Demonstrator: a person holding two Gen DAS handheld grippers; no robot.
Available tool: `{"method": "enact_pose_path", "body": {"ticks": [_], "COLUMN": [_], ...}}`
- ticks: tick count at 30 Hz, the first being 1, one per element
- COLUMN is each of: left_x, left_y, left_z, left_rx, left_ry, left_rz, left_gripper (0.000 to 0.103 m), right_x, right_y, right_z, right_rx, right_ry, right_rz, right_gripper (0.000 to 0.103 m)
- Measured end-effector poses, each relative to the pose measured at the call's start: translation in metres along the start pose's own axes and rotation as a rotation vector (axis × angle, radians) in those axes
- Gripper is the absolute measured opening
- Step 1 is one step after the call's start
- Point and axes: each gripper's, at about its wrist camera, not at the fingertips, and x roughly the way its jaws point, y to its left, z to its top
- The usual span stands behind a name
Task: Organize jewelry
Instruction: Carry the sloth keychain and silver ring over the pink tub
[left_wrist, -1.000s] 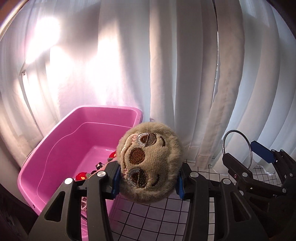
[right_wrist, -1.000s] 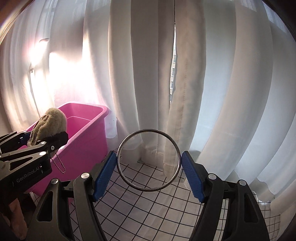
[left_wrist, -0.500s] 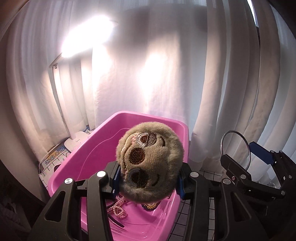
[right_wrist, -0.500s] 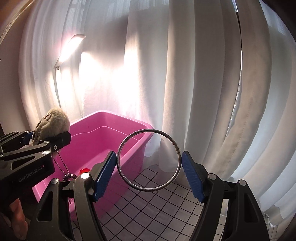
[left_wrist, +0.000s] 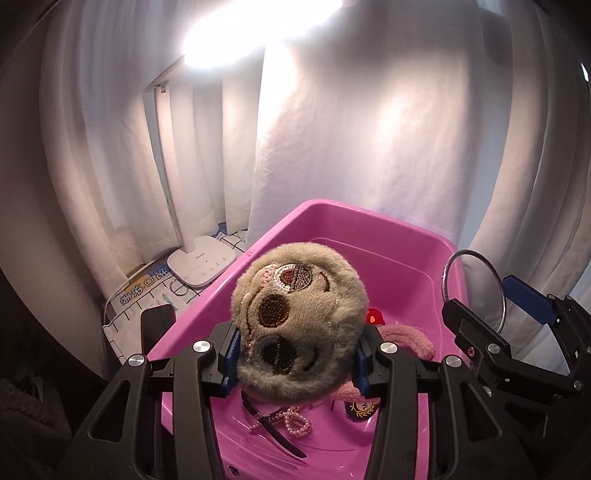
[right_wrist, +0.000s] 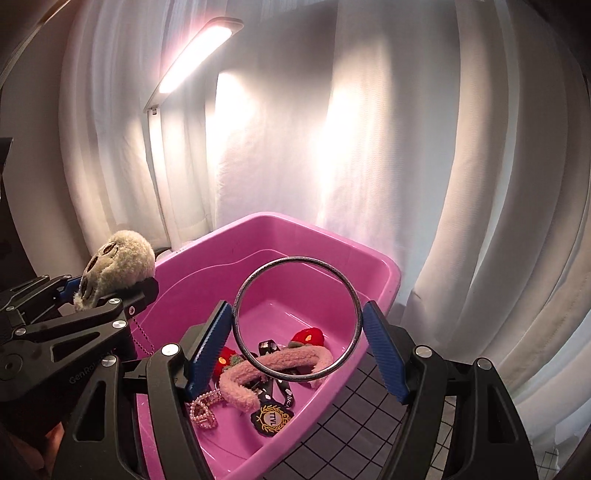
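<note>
Holding a plush sloth-face charm (left_wrist: 299, 321), the left gripper (left_wrist: 297, 358) is clamped on both its sides, above the near-left part of the pink bin (left_wrist: 388, 221). A bead chain (right_wrist: 142, 334) hangs from the charm beside the bin's left wall. Right gripper (right_wrist: 297, 325) holds a metal bangle (right_wrist: 297, 319) pinched upright between its blue pads (right_wrist: 384, 347), over the bin. Bin contents: fuzzy pink band (right_wrist: 266, 369), pearl bracelet (right_wrist: 203, 410), black round badge (right_wrist: 271, 417), red pieces (right_wrist: 308, 336), dark strap (left_wrist: 273, 432). Bin sits on a grid-pattern mat (right_wrist: 354, 424) on the bench. White desk lamp (left_wrist: 201, 266) stands left of the bin, lit, with white curtains (right_wrist: 369, 129) behind.
</note>
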Motion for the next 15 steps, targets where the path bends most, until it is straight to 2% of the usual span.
{"method": "enact_pose_path", "body": {"ticks": [10, 15], "left_x": [0.032, 0.045], "left_y": [0.035, 0.039], "left_z": [-0.006, -0.012], "left_rx": [-0.048, -0.053], "left_ry": [0.082, 0.131], "left_rz": [0.061, 0.068], "left_gripper": [0.045, 0.049], "right_x": [0.044, 0.064], "right_y": [0.024, 0.024], "right_z": [0.005, 0.003], "right_rx": [-0.047, -0.043], "right_ry": [0.081, 0.15], "right_rz": [0.003, -0.009], "right_gripper": [0.07, 0.07]}}
